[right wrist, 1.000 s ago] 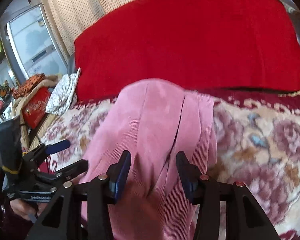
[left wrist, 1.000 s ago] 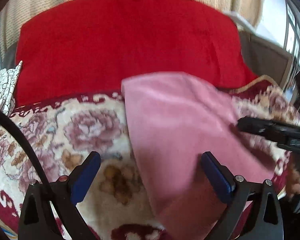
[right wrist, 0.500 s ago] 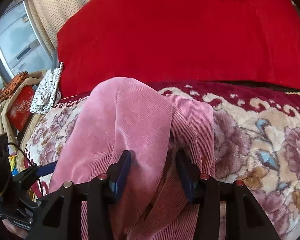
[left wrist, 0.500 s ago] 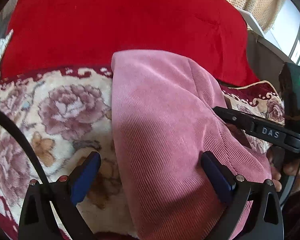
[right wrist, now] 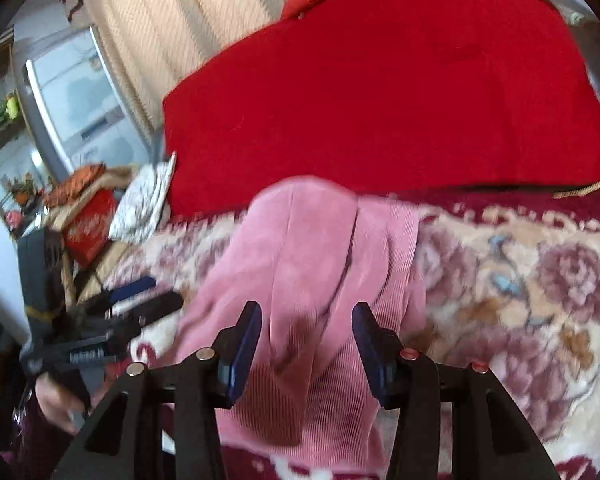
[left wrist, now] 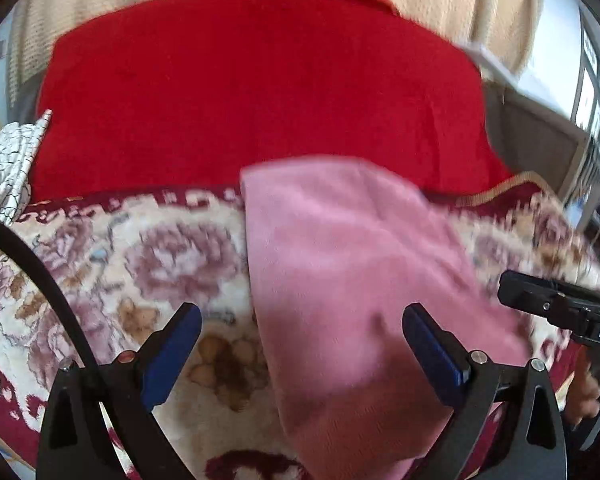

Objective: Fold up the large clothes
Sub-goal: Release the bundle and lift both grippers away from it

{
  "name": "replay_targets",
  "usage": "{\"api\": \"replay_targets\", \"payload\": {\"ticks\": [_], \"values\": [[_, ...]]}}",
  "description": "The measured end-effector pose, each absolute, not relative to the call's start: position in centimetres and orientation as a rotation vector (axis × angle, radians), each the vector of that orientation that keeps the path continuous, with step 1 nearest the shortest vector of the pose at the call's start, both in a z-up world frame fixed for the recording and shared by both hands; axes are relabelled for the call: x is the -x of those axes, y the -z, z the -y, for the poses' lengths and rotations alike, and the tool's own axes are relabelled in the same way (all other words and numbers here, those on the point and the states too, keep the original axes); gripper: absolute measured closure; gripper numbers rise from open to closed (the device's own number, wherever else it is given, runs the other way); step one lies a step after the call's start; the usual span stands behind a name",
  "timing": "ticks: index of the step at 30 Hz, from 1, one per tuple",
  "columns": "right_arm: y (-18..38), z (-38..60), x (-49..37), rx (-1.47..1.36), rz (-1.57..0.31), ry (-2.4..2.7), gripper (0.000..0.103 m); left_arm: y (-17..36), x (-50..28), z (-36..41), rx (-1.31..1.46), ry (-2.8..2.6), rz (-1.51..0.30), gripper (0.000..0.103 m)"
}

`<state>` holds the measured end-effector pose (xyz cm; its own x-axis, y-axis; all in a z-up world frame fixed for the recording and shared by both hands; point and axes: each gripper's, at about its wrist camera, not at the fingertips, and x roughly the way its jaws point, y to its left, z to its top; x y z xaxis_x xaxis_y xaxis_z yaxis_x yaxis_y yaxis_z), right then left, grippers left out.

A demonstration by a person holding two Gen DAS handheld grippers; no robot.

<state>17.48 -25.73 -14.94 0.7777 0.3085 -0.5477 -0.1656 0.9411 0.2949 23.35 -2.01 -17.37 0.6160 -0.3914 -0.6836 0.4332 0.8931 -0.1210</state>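
Observation:
A pink corduroy garment [left wrist: 352, 264] lies folded in a long strip on the floral blanket [left wrist: 148, 264]; it also shows in the right wrist view [right wrist: 312, 272]. My left gripper [left wrist: 300, 332] is open and empty, hovering over the garment's near left edge. My right gripper [right wrist: 306, 340] is open and empty, just above the garment's near end. The right gripper also shows at the right of the left wrist view [left wrist: 556, 304]; the left gripper shows at the left of the right wrist view [right wrist: 136, 300]. Both views are blurred.
A large red cushion [left wrist: 260, 92] stands behind the garment, also in the right wrist view [right wrist: 380, 92]. A white crackle-patterned cloth [right wrist: 144, 200] and a red box [right wrist: 88, 228] lie at the left. Beige curtains [right wrist: 160, 40] hang behind.
Both grippers have pulled back and up from the garment, so it looks smaller and farther. The garment stays lying on the blanket.

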Motion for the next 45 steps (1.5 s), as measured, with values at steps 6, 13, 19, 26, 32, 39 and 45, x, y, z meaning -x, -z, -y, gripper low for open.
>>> {"api": "replay_targets", "payload": {"ticks": [6, 13, 19, 26, 32, 39, 45], "values": [[19.4, 26.4, -20.7, -0.317, -0.819, -0.261, 0.049, 19.5, -24.2, 2.5, -0.045, 0.51, -0.86, 0.002], [18.4, 26.3, -20.1, -0.293, -0.771, -0.245, 0.048, 18.4, -22.3, 3.1, -0.089, 0.416, -0.775, 0.002], [15.6, 27.2, -16.0, -0.302, -0.6, -0.183, 0.033, 15.8, -19.0, 2.6, -0.13, 0.309, -0.675, 0.002], [12.7, 27.9, -11.4, -0.326, -0.5, -0.114, 0.033, 12.1, -15.8, 0.6, -0.062, 0.21, -0.613, 0.002], [10.3, 26.3, -8.2, -0.287, -0.46, -0.122, 0.033, 8.2, -12.5, -0.4, -0.07, 0.147, -0.527, 0.002], [6.5, 24.1, -4.2, -0.236, -0.402, -0.117, 0.033, 3.4, -8.3, -1.2, -0.078, 0.131, -0.419, 0.002], [4.1, 23.0, -1.4, -0.205, -0.357, -0.102, 0.032, 0.1, -4.7, -1.7, -0.058, 0.131, -0.348, 0.002]]}}
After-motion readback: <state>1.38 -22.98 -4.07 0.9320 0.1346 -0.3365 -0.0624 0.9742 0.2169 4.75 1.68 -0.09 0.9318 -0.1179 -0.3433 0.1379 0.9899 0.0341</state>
